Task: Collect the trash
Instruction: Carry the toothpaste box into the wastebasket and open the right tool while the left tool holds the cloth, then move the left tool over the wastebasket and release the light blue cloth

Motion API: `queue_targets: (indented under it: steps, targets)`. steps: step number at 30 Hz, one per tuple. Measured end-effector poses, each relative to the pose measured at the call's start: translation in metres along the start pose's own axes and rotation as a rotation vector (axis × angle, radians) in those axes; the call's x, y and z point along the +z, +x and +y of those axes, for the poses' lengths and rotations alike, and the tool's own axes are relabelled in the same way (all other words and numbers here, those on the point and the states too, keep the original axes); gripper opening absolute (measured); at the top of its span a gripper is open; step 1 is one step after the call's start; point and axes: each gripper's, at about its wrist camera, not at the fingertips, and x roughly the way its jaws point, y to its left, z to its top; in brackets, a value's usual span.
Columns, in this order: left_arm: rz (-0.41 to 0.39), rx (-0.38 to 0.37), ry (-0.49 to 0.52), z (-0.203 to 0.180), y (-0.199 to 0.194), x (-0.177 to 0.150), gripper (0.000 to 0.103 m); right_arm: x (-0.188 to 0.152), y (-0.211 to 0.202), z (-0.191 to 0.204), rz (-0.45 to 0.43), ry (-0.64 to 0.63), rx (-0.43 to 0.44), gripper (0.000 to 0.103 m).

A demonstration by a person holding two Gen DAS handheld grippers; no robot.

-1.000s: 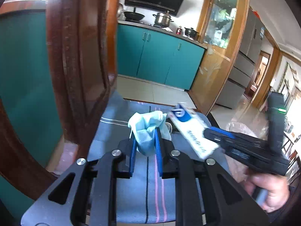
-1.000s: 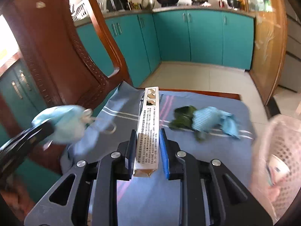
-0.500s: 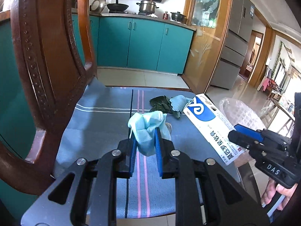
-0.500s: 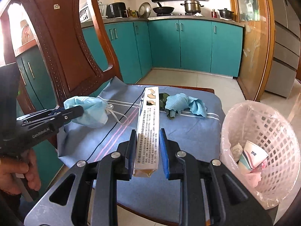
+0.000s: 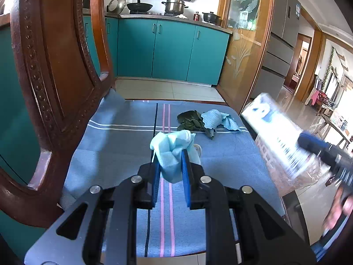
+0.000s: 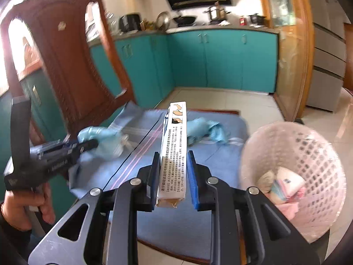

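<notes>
Left wrist view: left gripper (image 5: 171, 165) clenched on crumpled blue face mask (image 5: 173, 149); green-and-blue rags (image 5: 206, 121) ahead on the chair cloth (image 5: 114, 145).

Right wrist view: right gripper (image 6: 173, 172) grasping long white box (image 6: 174, 150); pink basket (image 6: 308, 154) to its right.

Teal kitchen cabinets (image 5: 172, 53), pale tiled floor (image 5: 167, 90), carved wooden chair (image 5: 55, 70), seemingly daylit.

Bright daylight, fisheye warping, motion blur

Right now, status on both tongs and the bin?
Left tongs shut on mask. Right tongs shut on box. Bin right of chair, path clear.
</notes>
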Motion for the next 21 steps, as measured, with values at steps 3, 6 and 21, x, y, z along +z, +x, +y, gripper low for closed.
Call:
queue_targets:
  steps: [3,6,21]
  targets:
    - [-0.001,-0.002,0.011,-0.004,0.0,-0.001,0.018,0.012,-0.021,-0.037,-0.069,0.058,-0.079,0.024]
    - [0.005,-0.004,0.023,-0.008,0.003,-0.002,0.018,0.016,-0.033,-0.078,-0.102,0.124,-0.166,0.024]
    - [0.035,-0.161,0.102,-0.104,0.016,-0.001,0.018,-0.01,-0.094,-0.171,-0.359,0.495,-0.345,0.093]
